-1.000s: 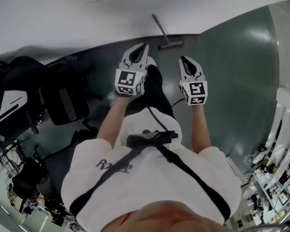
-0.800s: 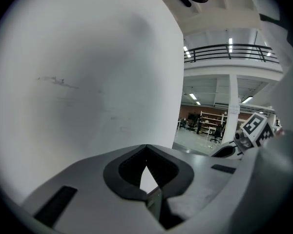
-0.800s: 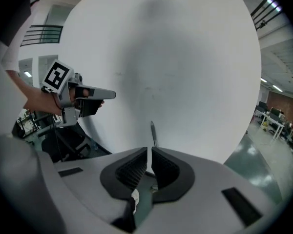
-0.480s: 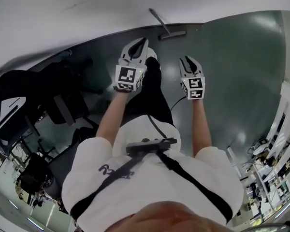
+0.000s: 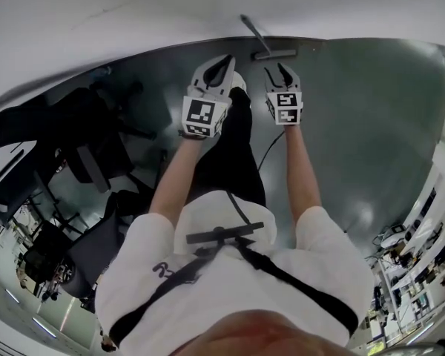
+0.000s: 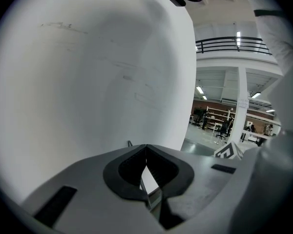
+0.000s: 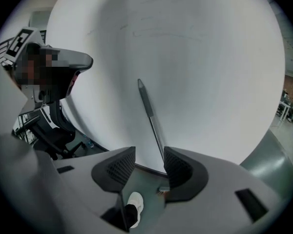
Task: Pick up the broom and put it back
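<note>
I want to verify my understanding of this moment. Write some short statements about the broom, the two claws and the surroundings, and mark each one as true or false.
1. The broom leans against the white wall. True.
2. The right claw is closed on the broom handle. False: its jaws have just been opening and stand apart with nothing between them; the broom is farther ahead, not yet reached.
3. The left claw has its jaws together and holds nothing. True.
4. The black chair stands on the person's right side. False: it stands on the person's left side.
</note>
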The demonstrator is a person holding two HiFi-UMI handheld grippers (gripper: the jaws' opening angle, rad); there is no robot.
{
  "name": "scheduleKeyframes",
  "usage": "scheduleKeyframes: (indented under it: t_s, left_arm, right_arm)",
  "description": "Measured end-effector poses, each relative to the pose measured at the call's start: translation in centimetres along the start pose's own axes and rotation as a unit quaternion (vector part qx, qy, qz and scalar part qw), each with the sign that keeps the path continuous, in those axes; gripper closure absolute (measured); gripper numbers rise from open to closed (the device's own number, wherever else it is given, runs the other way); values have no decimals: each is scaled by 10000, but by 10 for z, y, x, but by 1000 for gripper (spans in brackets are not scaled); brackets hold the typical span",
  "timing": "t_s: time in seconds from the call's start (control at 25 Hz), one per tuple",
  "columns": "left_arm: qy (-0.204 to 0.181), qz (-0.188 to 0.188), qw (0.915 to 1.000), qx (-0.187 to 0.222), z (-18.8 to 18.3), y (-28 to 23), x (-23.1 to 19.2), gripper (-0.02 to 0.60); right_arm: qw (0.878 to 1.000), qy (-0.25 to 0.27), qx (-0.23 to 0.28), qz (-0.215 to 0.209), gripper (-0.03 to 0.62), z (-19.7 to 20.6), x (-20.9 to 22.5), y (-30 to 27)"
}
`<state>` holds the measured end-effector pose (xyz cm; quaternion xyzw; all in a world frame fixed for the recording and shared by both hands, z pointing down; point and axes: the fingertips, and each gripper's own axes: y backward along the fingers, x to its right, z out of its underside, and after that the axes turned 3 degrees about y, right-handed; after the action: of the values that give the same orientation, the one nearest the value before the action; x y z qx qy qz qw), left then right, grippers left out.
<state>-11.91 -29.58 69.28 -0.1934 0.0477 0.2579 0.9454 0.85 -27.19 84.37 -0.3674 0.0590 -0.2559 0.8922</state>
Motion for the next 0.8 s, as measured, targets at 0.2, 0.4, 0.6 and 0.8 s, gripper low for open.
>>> scheduleKeyframes:
  t_s: [0.2,0.4,0.6,0.8]
  left_arm:
    - [56,-85,9999,2,2,-8,-11,571]
    - [156,-245,9996,16,7,-17,-21,571]
    - [290,-390,9988,20,9,-16,-28,571]
    - [411,-466,9980,62,5,-11,-33,571]
  right_arm:
    - [9995,293,117,50,430,-19,6,-58]
    - [9988,421,127,197,430,-41,5,-102]
    - [9981,458,128,399,430,-58,6,-131]
    - [9964,502,188,662,474,-69,10,-138]
